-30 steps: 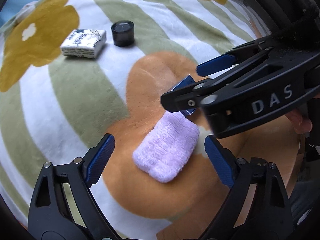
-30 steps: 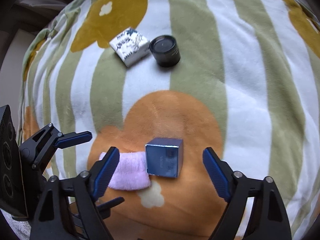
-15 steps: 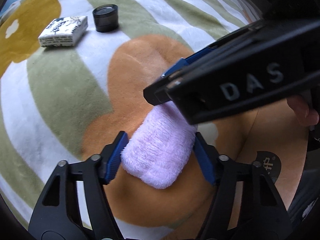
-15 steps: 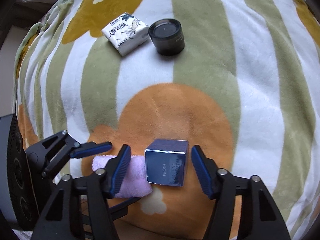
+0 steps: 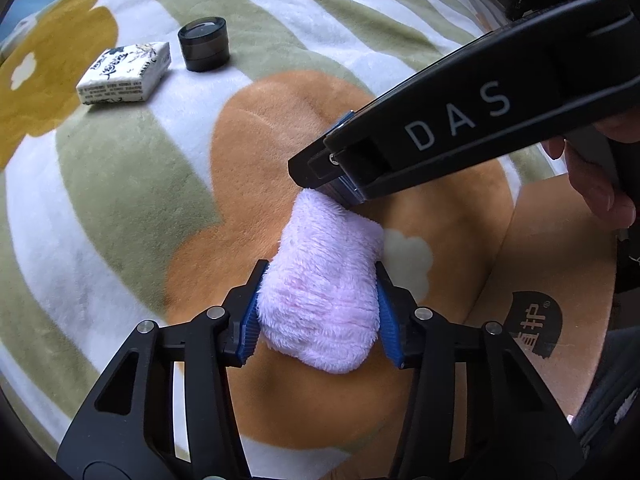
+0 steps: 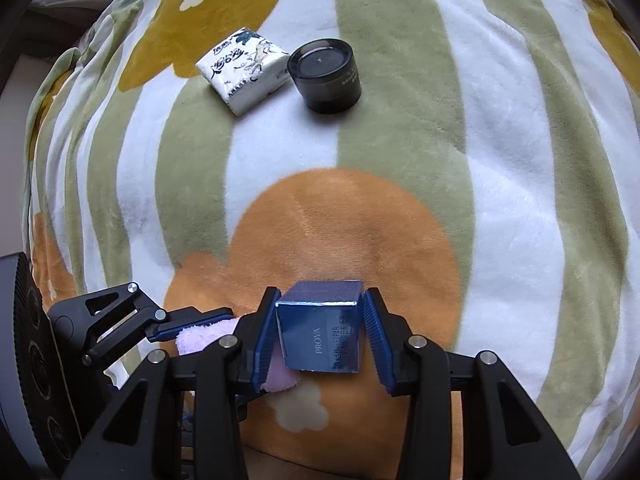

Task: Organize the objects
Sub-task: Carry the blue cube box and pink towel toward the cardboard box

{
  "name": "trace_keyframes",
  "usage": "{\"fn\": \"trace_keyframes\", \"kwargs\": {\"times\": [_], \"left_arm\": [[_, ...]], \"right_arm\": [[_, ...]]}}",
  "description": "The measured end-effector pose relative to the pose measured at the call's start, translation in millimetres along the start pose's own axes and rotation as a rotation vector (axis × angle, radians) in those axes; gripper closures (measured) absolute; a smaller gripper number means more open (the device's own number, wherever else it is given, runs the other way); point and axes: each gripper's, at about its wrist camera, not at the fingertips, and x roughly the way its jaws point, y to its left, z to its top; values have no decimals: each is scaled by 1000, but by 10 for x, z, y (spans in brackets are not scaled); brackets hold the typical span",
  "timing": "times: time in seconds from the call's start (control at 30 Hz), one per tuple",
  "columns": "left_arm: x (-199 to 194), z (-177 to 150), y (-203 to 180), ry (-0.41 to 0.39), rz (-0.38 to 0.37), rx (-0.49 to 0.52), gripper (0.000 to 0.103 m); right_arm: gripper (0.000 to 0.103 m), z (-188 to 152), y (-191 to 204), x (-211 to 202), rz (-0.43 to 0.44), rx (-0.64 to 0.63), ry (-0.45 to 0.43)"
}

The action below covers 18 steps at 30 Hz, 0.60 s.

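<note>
My left gripper (image 5: 318, 312) is shut on a folded lilac towel (image 5: 324, 280) that lies on the orange patch of the blanket. My right gripper (image 6: 320, 332) is shut on a small dark blue box (image 6: 322, 330) marked PROYA, right beside the towel (image 6: 200, 334). In the left wrist view the right gripper (image 5: 340, 176) crosses just above the towel's far end and hides most of the box. A white printed tissue pack (image 5: 124, 74) and a black round jar (image 5: 204, 48) sit side by side farther back; they also show in the right wrist view, pack (image 6: 244, 68) and jar (image 6: 326, 74).
Everything rests on a soft plush blanket (image 6: 500, 160) with green and white stripes and orange and yellow flowers. A brown cardboard surface (image 5: 552, 288) with a dark printed logo lies at the blanket's near right edge. A hand (image 5: 592, 176) holds the right gripper.
Both grippers have closed: the left one from wide open onto the lilac towel, the right one from wide open onto the blue box.
</note>
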Motion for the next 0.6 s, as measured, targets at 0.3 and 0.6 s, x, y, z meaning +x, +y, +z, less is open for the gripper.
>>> {"fn": "trace_keyframes", "kwargs": {"times": [0.3, 0.6], "left_arm": [[-180, -27, -63, -23, 23, -1, 58], [-670, -67, -191, -104, 76, -66, 58]], "right_arm": [[65, -97, -93, -231, 0, 2, -54], [65, -151, 27, -736, 18, -15, -145]]}}
